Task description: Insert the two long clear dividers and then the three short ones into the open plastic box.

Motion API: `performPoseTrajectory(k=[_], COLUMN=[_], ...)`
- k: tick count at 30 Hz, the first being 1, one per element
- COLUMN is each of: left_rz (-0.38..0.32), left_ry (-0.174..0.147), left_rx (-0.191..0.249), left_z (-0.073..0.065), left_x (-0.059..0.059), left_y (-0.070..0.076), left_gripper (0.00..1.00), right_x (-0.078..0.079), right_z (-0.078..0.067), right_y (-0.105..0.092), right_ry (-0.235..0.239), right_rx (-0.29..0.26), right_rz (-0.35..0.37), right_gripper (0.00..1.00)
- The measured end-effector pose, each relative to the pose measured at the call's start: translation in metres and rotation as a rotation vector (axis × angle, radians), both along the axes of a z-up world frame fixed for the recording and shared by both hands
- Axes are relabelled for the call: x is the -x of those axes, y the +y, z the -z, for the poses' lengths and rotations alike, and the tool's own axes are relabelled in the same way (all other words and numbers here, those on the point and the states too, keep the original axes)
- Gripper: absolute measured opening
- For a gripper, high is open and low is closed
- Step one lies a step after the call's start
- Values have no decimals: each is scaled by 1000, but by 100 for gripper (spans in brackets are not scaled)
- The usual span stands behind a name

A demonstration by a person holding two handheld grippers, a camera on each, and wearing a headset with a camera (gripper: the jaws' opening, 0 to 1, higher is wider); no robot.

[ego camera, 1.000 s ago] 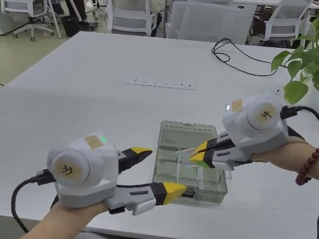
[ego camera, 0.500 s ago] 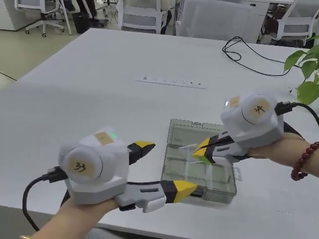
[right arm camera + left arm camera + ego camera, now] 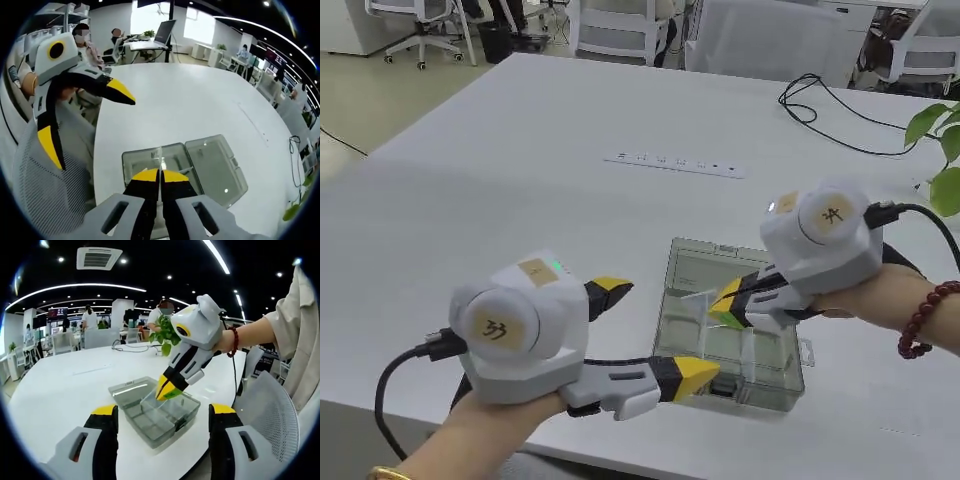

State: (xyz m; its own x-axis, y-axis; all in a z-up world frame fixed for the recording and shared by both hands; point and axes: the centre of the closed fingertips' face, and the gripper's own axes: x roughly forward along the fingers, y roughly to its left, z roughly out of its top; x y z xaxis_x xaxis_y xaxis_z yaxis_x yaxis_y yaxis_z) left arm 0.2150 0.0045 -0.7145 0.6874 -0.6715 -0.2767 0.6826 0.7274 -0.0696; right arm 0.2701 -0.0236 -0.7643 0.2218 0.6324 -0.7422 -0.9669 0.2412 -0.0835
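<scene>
- Right gripper (image 3: pixel 725 303), jaws pinched shut on a clear divider (image 3: pixel 692 300), holds it over the open box (image 3: pixel 750 396) on the table (image 3: pixel 520 180).
- Left gripper (image 3: pixel 663 330) hovers wide open and empty at the box's near side.
- Some dividers (image 3: pixel 745 350) seem seated already; their count is unclear, so the task looks partway done.

Too clear to trace: lower edge of divider (image 3: pixel 695 300) inside box (image 3: pixel 695 263). Hidden behind left tongs (image 3: pixel 660 331): near box corner. Cut off at right edge: plant (image 3: pixel 948 188).

Round sticker (image 3: pixel 502 328) on the left tongs (image 3: pixel 653 330) reads "33" — the right tongs' (image 3: pixel 728 308) sticker (image 3: pixel 832 213) "34".
</scene>
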Motion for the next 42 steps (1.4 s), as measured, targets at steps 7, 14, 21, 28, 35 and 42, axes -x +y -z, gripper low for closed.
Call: performPoseTrajectory(k=[7,14,21,28,35,42], left_rz=[-7,4,-11,-15,-13,-24], left_ry=[-6,-29,-38,-40,-29,-42], left_rx=[-8,-57,-69,-85,-94,-75], left_z=[0,2,2,4,7,3], left_x=[-1,0,-1,-1,0,-1], left_y=[2,0,3,4,4,4], left_gripper=[74,71,71,71,71,72], right_x=[-2,-1,0,-1,1,1], right_z=[-1,3,10,19,28,35], right_y=[3,12,22,25,27,27], right_ry=[29,28,20,4,-6,-4], right_rx=[30,142,194,219,231,226], right_rz=[-2,-80,-119,-145,-188,-202], right_gripper=[2,2,2,2,2,2])
